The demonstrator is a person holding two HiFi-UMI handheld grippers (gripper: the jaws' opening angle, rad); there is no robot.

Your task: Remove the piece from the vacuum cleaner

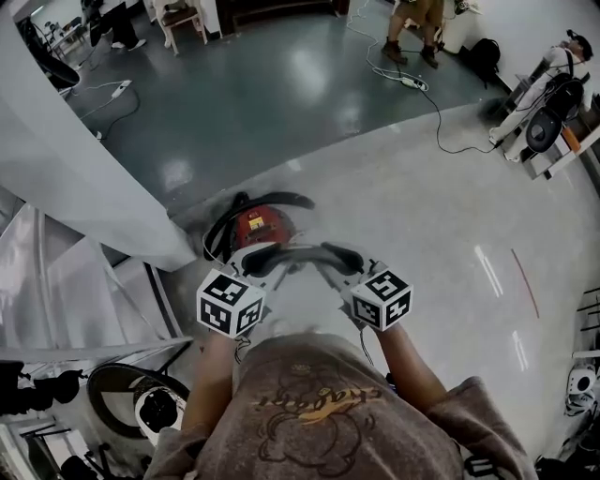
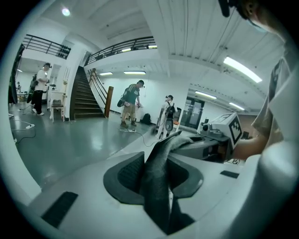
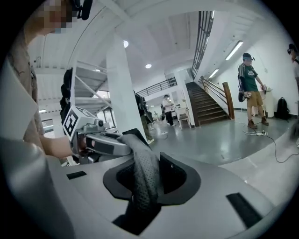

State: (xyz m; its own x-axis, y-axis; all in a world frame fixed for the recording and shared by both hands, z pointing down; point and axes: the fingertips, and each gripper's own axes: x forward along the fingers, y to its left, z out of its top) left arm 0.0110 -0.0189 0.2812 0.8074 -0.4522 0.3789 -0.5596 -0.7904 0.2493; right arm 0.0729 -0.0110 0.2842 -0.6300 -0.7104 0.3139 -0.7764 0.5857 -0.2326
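Note:
A red vacuum cleaner (image 1: 263, 226) with a black hose looped round it sits on the floor just ahead of me. Above it a dark grey, textured curved piece (image 1: 305, 256) hangs in the air between both grippers. My left gripper (image 1: 270, 262) is shut on its left end, and the piece (image 2: 156, 172) runs up out of the jaws toward the other gripper. My right gripper (image 1: 333, 264) is shut on the right end, where the piece (image 3: 144, 170) fills the gap between its pads. The cube markers of both grippers face me.
A broad white pillar (image 1: 84, 159) stands close on the left, with a metal rack and a black wheel (image 1: 127, 394) below it. A power cable (image 1: 427, 98) trails across the floor ahead. People stand at the far end (image 1: 412, 28). Gear leans at the right wall (image 1: 548, 112).

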